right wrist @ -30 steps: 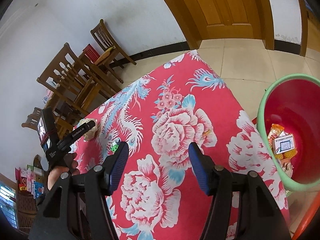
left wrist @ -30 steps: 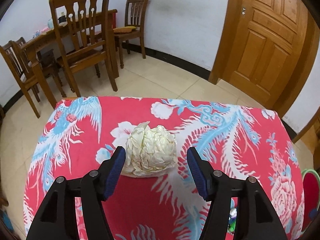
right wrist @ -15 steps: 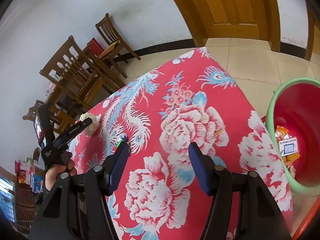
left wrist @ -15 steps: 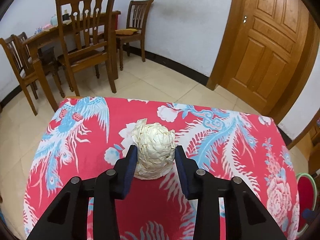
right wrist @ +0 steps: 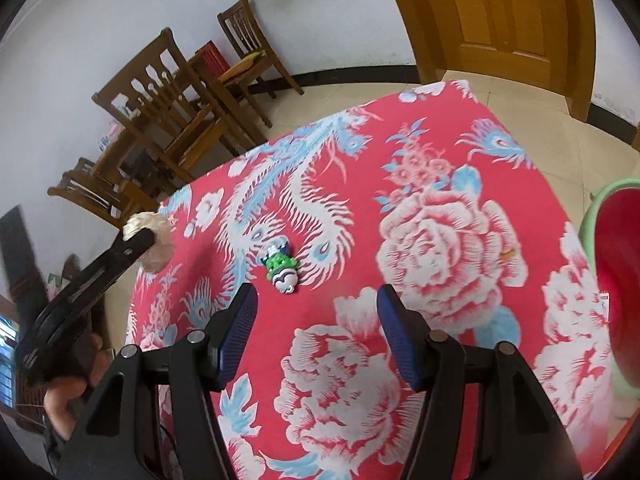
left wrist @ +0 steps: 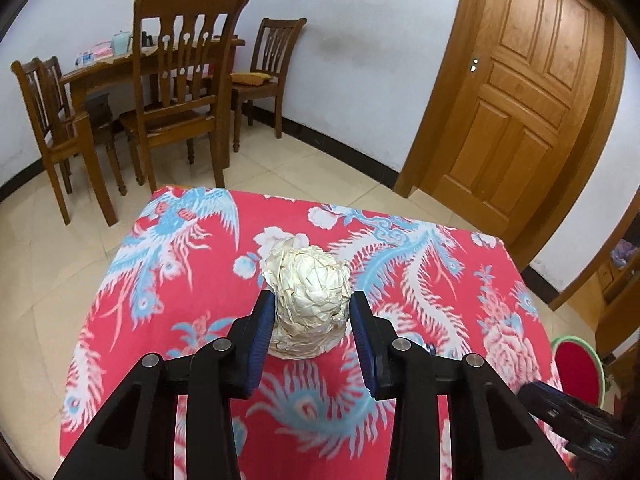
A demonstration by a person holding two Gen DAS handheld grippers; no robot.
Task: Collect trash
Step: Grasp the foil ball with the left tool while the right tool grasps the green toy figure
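Now red bin (right wrist: 618, 280) green-rimmed beside table; contents out of frame.

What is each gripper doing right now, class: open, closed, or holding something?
Left gripper: just closed, fingers now pressed on the crumpled paper ball.
Right gripper: open, holding nothing, above the red floral tablecloth.
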